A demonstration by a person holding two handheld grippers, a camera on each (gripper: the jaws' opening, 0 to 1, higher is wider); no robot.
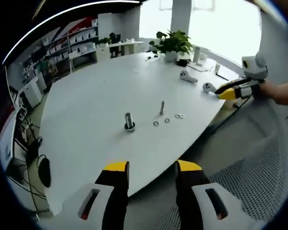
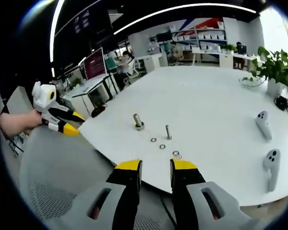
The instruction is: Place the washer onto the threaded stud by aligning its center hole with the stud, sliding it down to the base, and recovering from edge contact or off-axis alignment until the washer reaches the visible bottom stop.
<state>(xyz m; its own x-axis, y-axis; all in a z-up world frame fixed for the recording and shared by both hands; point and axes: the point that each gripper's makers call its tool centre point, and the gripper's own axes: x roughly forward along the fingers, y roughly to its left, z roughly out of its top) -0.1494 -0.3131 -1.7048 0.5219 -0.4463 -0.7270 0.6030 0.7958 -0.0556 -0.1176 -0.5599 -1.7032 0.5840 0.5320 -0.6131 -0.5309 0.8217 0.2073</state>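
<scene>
A thin threaded stud (image 1: 162,107) (image 2: 168,132) stands upright on the white table (image 1: 96,96) (image 2: 206,105). Beside it stands a thicker bolt (image 1: 129,121) (image 2: 138,121) on a dark base. Small washers (image 1: 156,123) (image 2: 153,140) lie flat near the stud, one more (image 1: 167,120) (image 2: 162,146) close by and a pair (image 1: 179,115) (image 2: 176,154) further along. My left gripper (image 1: 152,167) (image 2: 67,125) is open and empty, held off the table's edge. My right gripper (image 2: 156,165) (image 1: 224,92) is open and empty too, short of the table, with a hand behind it.
Two white VR controllers (image 1: 187,76) (image 2: 263,123) lie on the table past the stud. A potted plant (image 1: 173,43) (image 2: 276,67) stands at the far edge. A mesh chair (image 1: 259,163) (image 2: 62,191) sits below the grippers. Desks and shelves fill the room behind.
</scene>
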